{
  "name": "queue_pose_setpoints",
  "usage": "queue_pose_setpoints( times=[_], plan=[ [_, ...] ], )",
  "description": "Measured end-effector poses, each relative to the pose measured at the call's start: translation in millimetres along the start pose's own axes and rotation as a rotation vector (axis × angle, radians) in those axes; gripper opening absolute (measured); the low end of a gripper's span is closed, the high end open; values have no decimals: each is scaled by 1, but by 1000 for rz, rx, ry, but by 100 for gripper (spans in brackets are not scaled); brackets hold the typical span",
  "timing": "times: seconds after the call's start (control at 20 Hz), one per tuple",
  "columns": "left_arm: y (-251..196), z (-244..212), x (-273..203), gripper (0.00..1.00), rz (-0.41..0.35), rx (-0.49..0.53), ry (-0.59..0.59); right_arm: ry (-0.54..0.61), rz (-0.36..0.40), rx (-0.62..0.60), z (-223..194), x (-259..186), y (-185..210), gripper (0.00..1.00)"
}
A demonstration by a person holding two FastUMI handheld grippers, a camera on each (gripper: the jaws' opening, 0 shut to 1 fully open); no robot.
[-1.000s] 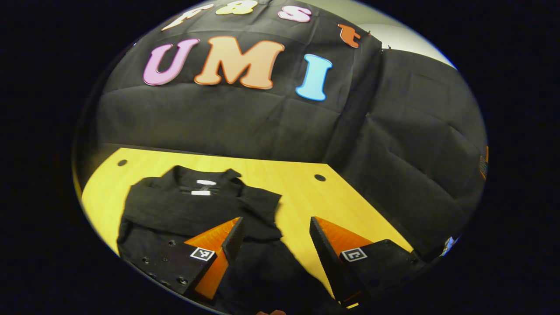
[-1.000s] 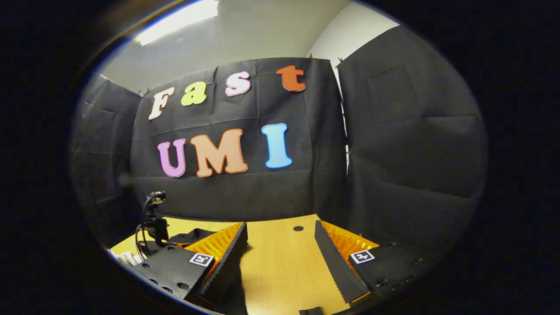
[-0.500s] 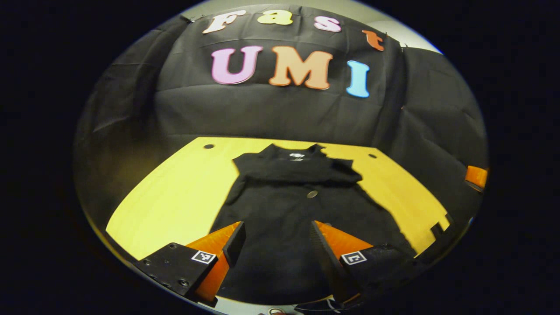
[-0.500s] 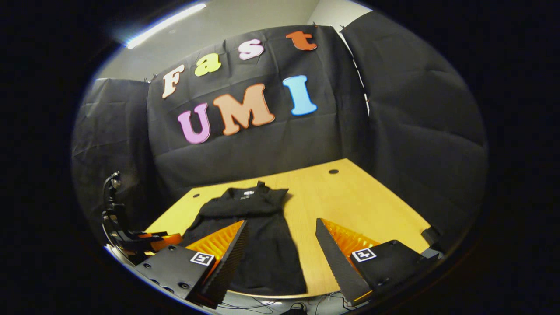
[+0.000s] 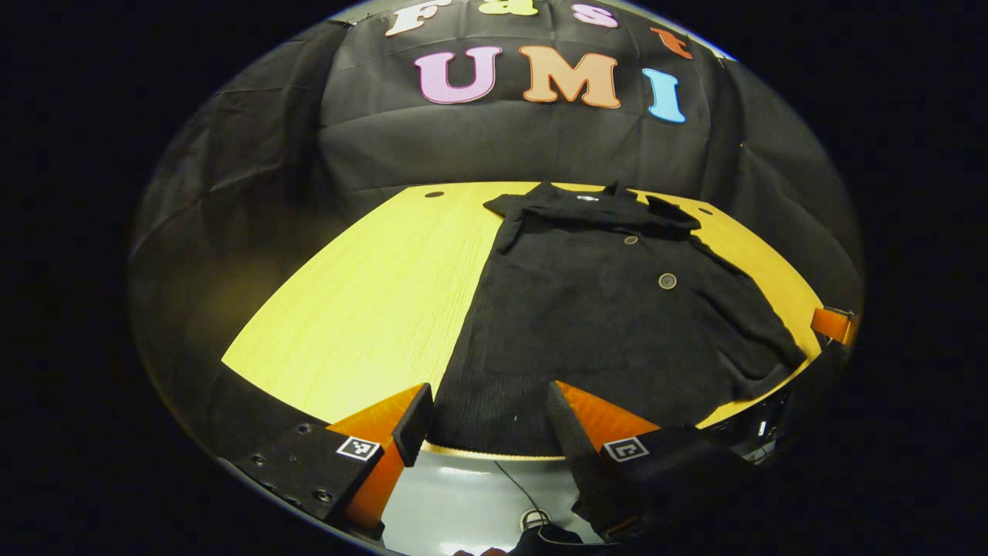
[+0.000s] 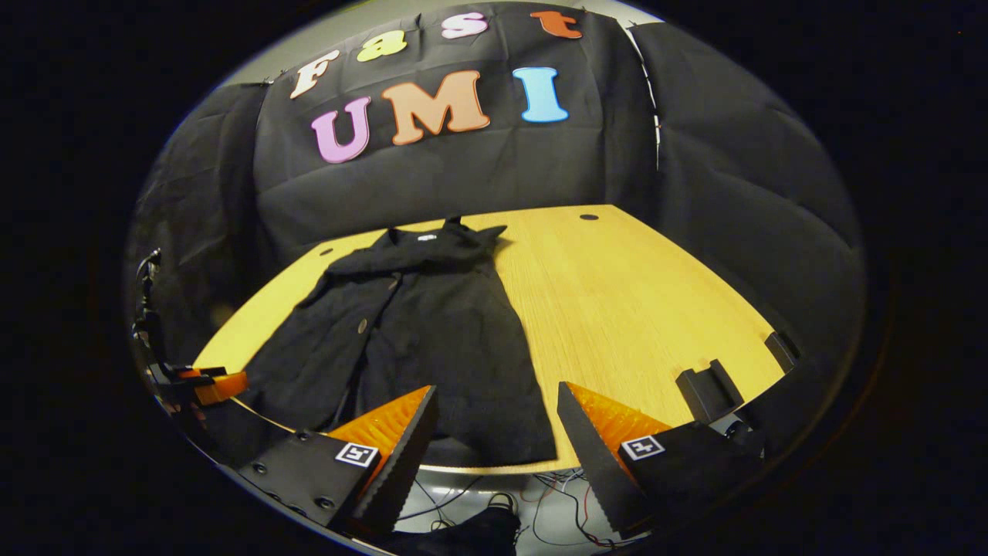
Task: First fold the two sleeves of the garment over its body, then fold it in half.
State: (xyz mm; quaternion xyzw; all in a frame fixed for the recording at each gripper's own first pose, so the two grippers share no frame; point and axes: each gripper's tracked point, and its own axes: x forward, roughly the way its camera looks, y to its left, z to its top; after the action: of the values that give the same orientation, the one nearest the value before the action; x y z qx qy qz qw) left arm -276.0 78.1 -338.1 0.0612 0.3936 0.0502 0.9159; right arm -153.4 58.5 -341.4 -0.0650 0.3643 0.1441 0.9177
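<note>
A black buttoned garment (image 5: 602,309) lies flat on the yellow wooden table (image 5: 363,293), collar at the far side and hem at the near edge. One long sleeve (image 5: 741,324) runs down its side in the left gripper view. My left gripper (image 5: 486,417) hovers open just off the table's near edge, over the hem's left corner. In the right gripper view the garment (image 6: 432,324) lies left of centre, and my right gripper (image 6: 498,425) is open above its hem's right corner. Nothing is held. The left gripper (image 6: 208,384) shows at the far left there.
The table (image 6: 641,293) has small round holes (image 6: 589,217) near its far edge. Black brackets (image 6: 702,386) stick up at its front right edge. Cables (image 6: 556,494) and a shoe (image 6: 502,502) lie on the floor below the near edge. Black cloth walls enclose the booth.
Both grippers have drawn back toward the table's near edge and tipped down, so the whole garment now shows. Both stay open; the garment has not moved.
</note>
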Motion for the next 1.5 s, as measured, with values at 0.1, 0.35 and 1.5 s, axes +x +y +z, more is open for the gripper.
queue_pose_setpoints(
  times=[0.1,0.35,1.5],
  plan=[
    [1,-6,3,89,9,10,15,36,-11,-29,-11,9,-2,98],
    [3,-13,6,84,28,36,37,128,-18,-91,-40,23,-2,98],
    [-23,0,10,0,-12,-58,66,144,98,-172,-14,10,33,7]
  ],
)
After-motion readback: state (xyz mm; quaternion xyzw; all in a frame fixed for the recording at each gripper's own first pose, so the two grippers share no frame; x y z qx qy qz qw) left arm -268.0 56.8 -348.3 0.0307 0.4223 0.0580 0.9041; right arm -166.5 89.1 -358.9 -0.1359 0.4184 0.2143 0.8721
